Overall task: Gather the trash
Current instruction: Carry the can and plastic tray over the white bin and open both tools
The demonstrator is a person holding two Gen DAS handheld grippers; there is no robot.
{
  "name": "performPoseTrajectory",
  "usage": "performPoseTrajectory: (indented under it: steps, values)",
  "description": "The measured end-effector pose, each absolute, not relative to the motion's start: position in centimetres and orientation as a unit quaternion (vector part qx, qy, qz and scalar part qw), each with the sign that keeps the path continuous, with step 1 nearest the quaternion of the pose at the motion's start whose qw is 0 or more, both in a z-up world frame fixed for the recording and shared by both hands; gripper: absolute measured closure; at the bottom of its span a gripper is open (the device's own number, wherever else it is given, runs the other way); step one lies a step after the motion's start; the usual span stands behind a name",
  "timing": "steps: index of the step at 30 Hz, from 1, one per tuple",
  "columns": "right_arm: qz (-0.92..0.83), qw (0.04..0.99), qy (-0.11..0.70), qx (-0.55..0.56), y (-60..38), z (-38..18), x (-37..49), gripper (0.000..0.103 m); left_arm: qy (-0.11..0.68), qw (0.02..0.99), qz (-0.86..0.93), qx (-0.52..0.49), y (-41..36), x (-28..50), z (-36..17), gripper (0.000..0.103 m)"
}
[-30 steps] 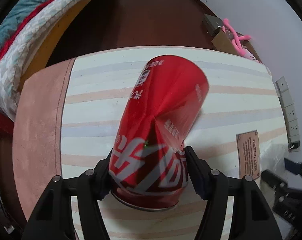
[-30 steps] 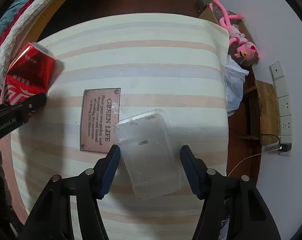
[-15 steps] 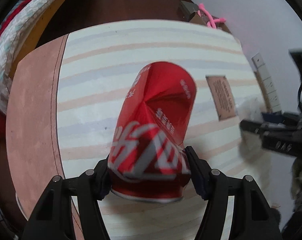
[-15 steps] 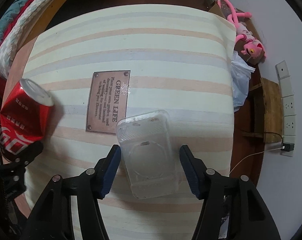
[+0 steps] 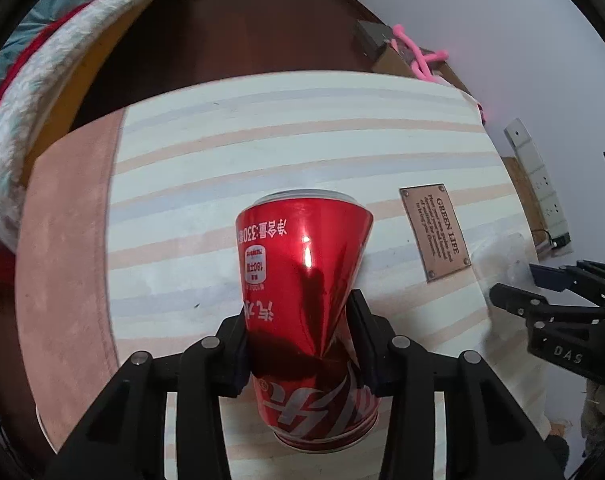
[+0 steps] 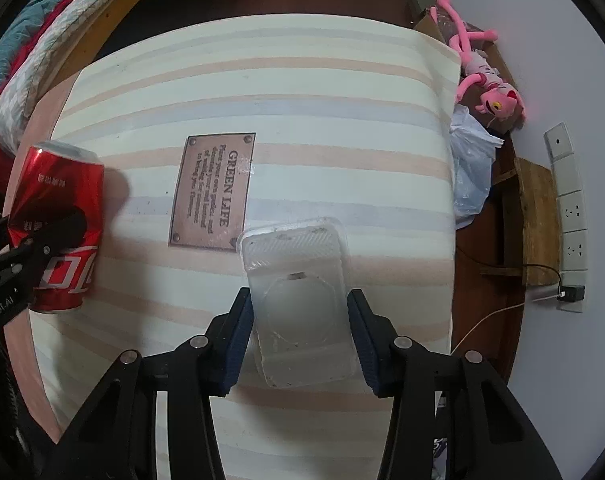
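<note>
Right now your left gripper (image 5: 302, 344) is clamped on a crushed red aluminium drink can (image 5: 306, 304), its black fingers pressing into the dented waist, with the can's rim end pointing away from you over a cream tablecloth with pale pink and lilac stripes (image 5: 262, 136). Your right gripper (image 6: 300, 336) has its blue-padded fingers closed against both sides of a clear rectangular plastic food container (image 6: 298, 300), which sits between them above the same cloth, beside a small brown plaque reading GREEN LIFE (image 6: 214, 190). Whether either item rests on the cloth or is lifted just above it is hard to tell. A crumpled clear plastic bag (image 6: 472, 160) hangs off the far right edge of the table, likely the place for the trash. From here, the creased can could twist or slip out if your squeeze loosens, since its dented surface gives uneven contact. The thin container could flex, crack or pop free under too much pressure. Both grippers sit near each other, so swinging toward the bag together risks a collision.
</note>
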State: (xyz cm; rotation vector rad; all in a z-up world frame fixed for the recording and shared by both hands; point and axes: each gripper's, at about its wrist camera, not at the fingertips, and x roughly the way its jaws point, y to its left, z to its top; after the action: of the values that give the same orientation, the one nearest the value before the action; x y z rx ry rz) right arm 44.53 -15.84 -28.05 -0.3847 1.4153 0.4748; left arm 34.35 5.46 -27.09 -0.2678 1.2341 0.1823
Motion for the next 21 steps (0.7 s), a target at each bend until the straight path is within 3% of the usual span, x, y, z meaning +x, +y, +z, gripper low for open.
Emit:
performPoseTrajectory:
  steps: [10,21]
  values:
    - [0.238,0.756,0.599,-0.119,-16.1,-22.5,39.7,0.054,0.502,0.843,0.16,-0.109,6.8,25.3,-19.8,0.065]
    - [0.348,0.761,0.539,-0.09,-8.2,-13.3,25.8,0.054,0.428,0.862,0.241,-0.124,12.5,10.3,-11.1,0.065]
